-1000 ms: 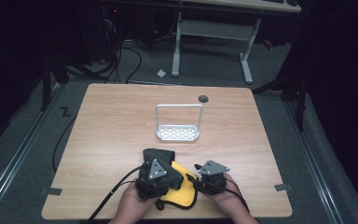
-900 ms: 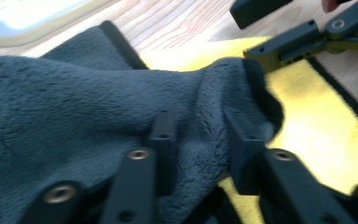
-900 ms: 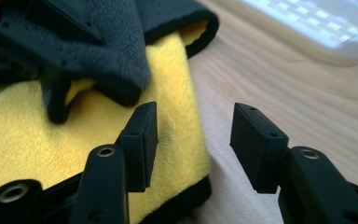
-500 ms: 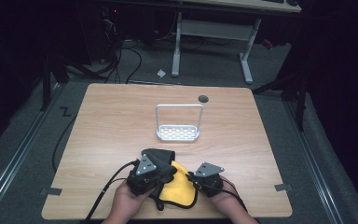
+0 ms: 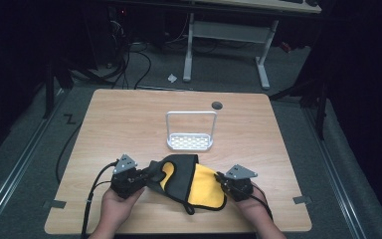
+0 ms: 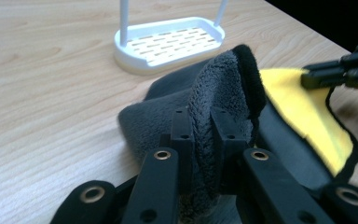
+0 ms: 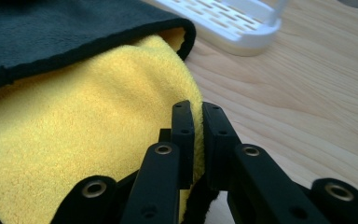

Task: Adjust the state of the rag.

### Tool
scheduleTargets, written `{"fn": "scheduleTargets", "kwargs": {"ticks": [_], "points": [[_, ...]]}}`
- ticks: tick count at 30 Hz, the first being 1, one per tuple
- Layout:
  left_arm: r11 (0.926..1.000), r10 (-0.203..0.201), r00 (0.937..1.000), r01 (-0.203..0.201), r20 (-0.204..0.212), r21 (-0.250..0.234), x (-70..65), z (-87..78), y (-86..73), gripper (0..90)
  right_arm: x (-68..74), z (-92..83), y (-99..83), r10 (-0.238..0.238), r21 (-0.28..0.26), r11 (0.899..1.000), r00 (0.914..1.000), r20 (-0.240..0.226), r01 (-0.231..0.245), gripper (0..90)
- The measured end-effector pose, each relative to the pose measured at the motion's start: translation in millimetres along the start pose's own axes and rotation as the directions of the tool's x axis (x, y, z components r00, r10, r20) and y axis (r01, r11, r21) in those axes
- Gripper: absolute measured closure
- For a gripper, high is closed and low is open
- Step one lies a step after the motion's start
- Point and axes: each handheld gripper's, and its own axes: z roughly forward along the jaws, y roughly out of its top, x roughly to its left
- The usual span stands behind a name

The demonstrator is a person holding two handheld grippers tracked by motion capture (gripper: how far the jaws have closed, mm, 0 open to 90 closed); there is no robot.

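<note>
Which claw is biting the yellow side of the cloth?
The right claw. It pinches the yellow edge of the cloth, while the left claw pinches a fold of the dark grey side.

Obstacles and passage, for your reference:

- White rack (image 5: 189, 142) with tall wire handle: stands mid-table, toward the far edge. You must pass beside it or over its hoop.
- Yellow-and-grey cloth (image 5: 199, 186): heaped at the near edge, between your two hands, just short of the rack.
- Cable hole (image 5: 217, 105): flush, near the far edge; no hindrance.
- Free room: bare tabletop (image 5: 124, 124) along the left and right edges and both far corners.
</note>
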Motion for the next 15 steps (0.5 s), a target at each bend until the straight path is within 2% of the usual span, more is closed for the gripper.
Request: {"fn": "scheduleTargets", "kwargs": {"ticks": [2, 4, 8, 10, 12, 15], "points": [[0.9995, -0.011, 0.9999, 0.011, 0.008, 0.03, 1.7, 4.0, -5.7, 80.6, -8.2, -3.0, -2.2, 0.026, -0.005, 1.0, 0.9996, 0.014, -0.026, 84.9], [0.9975, -0.018, 0.9998, 0.018, 0.011, 0.068, 1.9, 8.3, -13.8, 80.2, -13.7, -4.6, -4.1, 0.032, -0.005, 0.999, 0.999, 0.032, -0.032, 84.8], [0.9895, -0.043, 0.999, 0.041, 0.011, 0.139, 2.8, 13.6, -30.1, 78.5, -18.2, -1.2, -8.6, 0.033, 0.025, 0.999, 0.9988, 0.037, -0.034, 84.5], [0.9888, -0.063, 0.998, 0.061, 0.008, 0.136, 4.7, 10.1, -33.9, 75.0, -17.4, 3.7, -10.8, 0.022, 0.054, 0.998, 0.9991, 0.037, -0.024, 84.1], [0.9892, -0.066, 0.9977, 0.067, -0.015, 0.13, 5.9, 3.8, -34.7, 69.7, -16.8, 7.5, -12.4, 0.013, 0.069, 0.997, 0.9992, 0.037, -0.016, 83.5], [0.9902, -0.077, 0.9957, 0.082, -0.052, 0.113, 9.7, -8.2, -36.0, 66.2, -17.2, 9.4, -13.0, 0.014, 0.074, 0.997, 0.9991, 0.04, -0.017, 82.5]]}}
